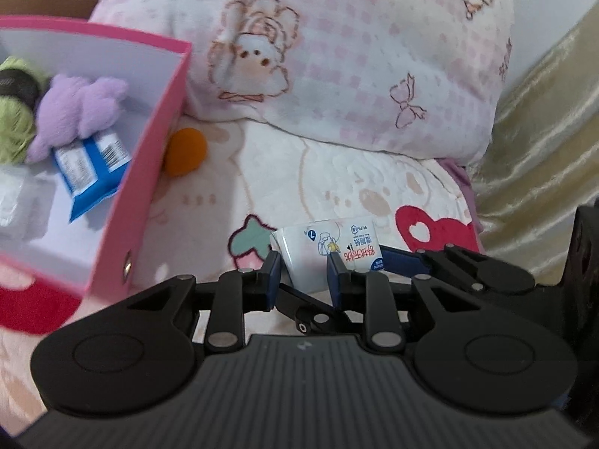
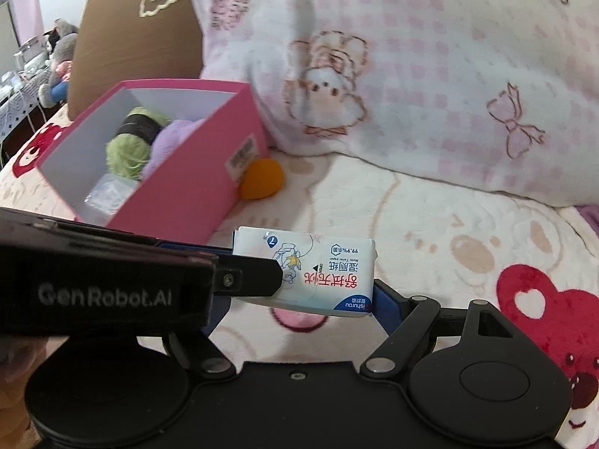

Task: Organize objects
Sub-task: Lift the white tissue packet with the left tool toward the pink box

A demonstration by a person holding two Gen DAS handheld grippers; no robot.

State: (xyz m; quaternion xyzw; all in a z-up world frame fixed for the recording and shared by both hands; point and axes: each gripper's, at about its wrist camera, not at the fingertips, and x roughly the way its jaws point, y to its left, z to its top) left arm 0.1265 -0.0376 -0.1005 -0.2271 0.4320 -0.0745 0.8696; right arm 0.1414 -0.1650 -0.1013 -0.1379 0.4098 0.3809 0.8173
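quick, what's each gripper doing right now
left gripper: closed on the wet wipes pack.
right gripper: also at the wet wipes pack, jaws either side; firm grip cannot be told.

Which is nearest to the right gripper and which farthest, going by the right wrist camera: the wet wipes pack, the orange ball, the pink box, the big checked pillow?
1. Wet wipes pack, between the right gripper fingers.
2. Pink box, ahead left.
3. Orange ball, beside the box; close to call with it.
4. Checked pillow, behind everything.
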